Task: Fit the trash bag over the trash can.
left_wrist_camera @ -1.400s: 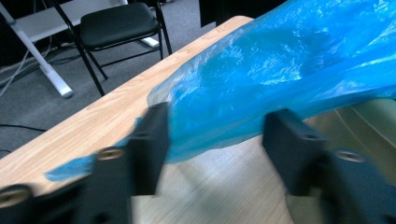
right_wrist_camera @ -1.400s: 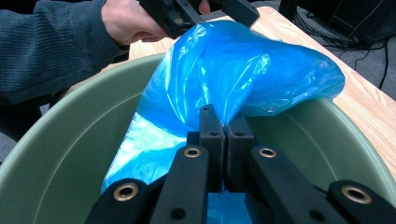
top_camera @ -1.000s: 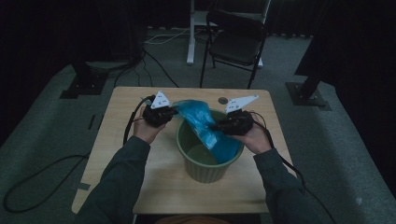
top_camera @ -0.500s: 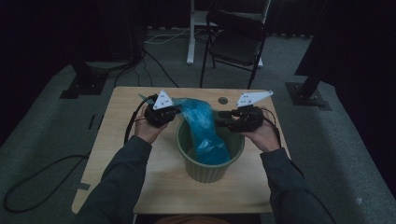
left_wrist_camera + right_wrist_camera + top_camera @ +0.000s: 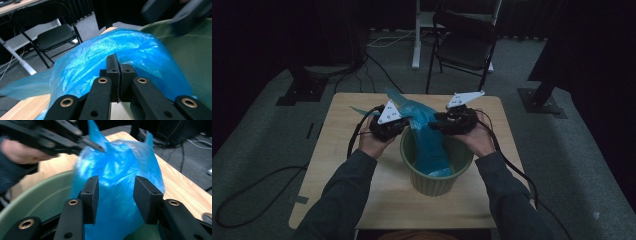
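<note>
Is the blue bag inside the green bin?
Partly: the blue bag hangs down into the green bin, its top draped over the rim.

no readable text, no labels, no brand marks, no numbers or signs anywhere in these views

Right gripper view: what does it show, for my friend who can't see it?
A crinkly blue plastic bag hangs into a green bin, and the right gripper faces it with its two black fingers apart, having just been opening. At the top left, the left gripper pinches the bag's edge above a wooden table.
</note>
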### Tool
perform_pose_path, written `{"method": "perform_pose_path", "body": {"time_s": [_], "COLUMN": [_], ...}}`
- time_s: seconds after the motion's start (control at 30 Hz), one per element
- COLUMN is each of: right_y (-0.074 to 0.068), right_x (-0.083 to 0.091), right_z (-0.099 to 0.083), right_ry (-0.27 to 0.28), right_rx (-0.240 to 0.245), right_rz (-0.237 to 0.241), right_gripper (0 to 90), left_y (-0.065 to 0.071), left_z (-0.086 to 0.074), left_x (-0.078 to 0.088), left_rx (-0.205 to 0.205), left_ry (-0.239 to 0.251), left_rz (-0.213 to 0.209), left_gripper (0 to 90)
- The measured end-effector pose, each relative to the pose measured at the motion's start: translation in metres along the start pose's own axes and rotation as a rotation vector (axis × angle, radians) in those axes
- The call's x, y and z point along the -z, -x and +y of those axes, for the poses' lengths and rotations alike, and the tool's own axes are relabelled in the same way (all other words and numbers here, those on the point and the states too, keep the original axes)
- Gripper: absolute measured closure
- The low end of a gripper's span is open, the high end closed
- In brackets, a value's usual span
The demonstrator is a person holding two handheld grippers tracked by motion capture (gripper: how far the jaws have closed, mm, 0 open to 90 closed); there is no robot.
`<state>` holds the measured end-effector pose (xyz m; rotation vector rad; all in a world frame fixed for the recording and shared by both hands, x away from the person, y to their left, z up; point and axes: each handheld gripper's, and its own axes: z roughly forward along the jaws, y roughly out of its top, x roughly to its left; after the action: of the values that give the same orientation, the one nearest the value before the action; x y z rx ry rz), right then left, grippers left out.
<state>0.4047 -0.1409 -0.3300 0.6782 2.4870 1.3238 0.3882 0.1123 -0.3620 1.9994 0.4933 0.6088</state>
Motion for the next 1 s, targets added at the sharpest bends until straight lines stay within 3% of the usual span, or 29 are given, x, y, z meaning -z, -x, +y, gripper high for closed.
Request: {"method": "perform_pose_path", "body": {"time_s": [0.13,0.43,0.63,1.0], "right_y": [0.003,0.004,-0.001,-0.004], "right_x": [-0.009,-0.021,-0.021,-0.007], "right_z": [0.003,0.001,-0.003,-0.017], "right_ry": [-0.017,-0.089,-0.111,-0.124], "right_rx": [-0.003,0.002,0.035,0.055], "right_rz": [-0.025,-0.029,-0.029,-0.049], "right_gripper": [55.4,87.8,90.0,90.0], "left_y": [0.006,0.013,0.013,-0.002], "left_z": [0.002,0.0,-0.002,-0.009], "left_x": [0.002,0.003,0.008,0.029], "left_rx": [-0.013,-0.023,-0.025,0.028], "left_ry": [0.015,0.022,0.02,0.034], "left_rz": [-0.017,-0.046,-0.041,0.036], "left_gripper": [88.8,88.2,81.5,73.0]}}
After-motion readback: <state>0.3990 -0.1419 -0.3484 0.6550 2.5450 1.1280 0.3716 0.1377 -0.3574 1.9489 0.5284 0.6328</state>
